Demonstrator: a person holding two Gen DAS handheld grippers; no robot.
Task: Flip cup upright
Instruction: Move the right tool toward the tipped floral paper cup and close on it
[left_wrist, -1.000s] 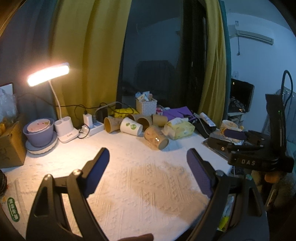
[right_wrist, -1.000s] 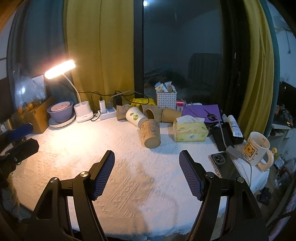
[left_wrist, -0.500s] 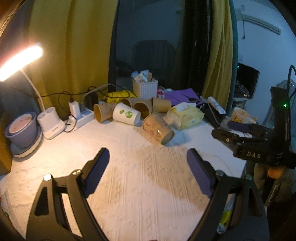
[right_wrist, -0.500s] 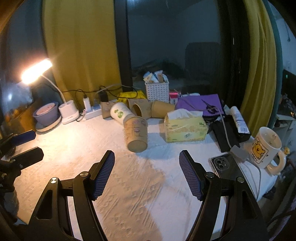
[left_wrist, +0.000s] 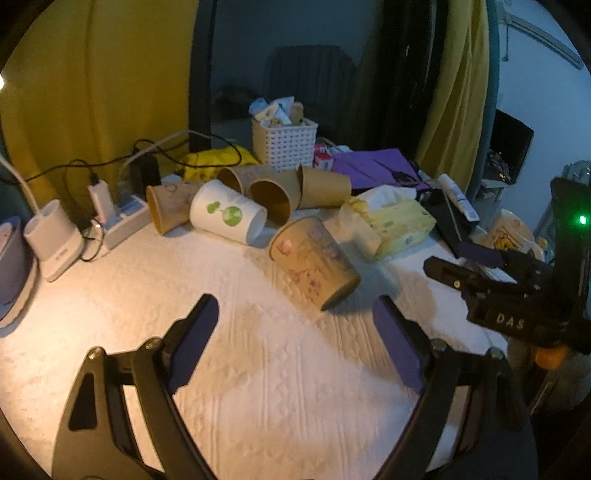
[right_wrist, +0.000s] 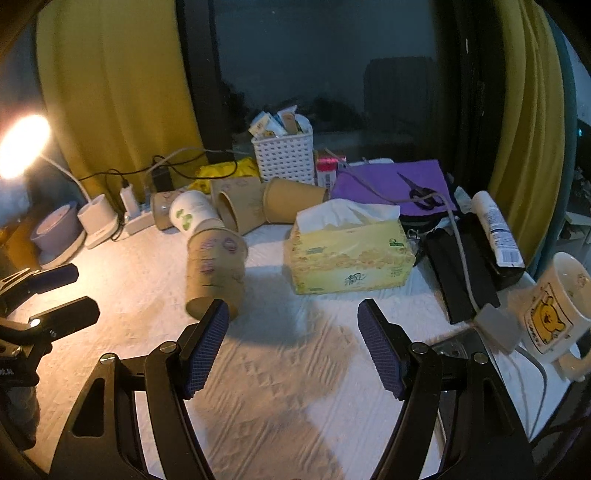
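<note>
A brown paper cup with pink prints (left_wrist: 314, 258) lies on its side on the white tablecloth, ahead of my left gripper (left_wrist: 295, 343), which is open and empty. In the right wrist view the same cup (right_wrist: 216, 271) lies just ahead-left of my right gripper (right_wrist: 291, 345), also open and empty. Behind it several more cups lie on their sides, among them a white cup with green print (left_wrist: 227, 214) (right_wrist: 192, 212). The right gripper shows in the left wrist view (left_wrist: 495, 291); the left gripper shows at the left edge of the right wrist view (right_wrist: 44, 295).
A yellow tissue box (right_wrist: 349, 253) stands right of the cup. A white basket (right_wrist: 282, 155), a power strip with cables (left_wrist: 122, 221), a lamp base (left_wrist: 53, 236) and a purple folder (right_wrist: 395, 181) lie at the back. A bear mug (right_wrist: 554, 314) and phone sit at the right edge.
Both grippers have moved forward toward the lying cups, which now look larger and nearer. The right gripper has shifted right, so the printed cup sits by its left finger. Both stay open.
</note>
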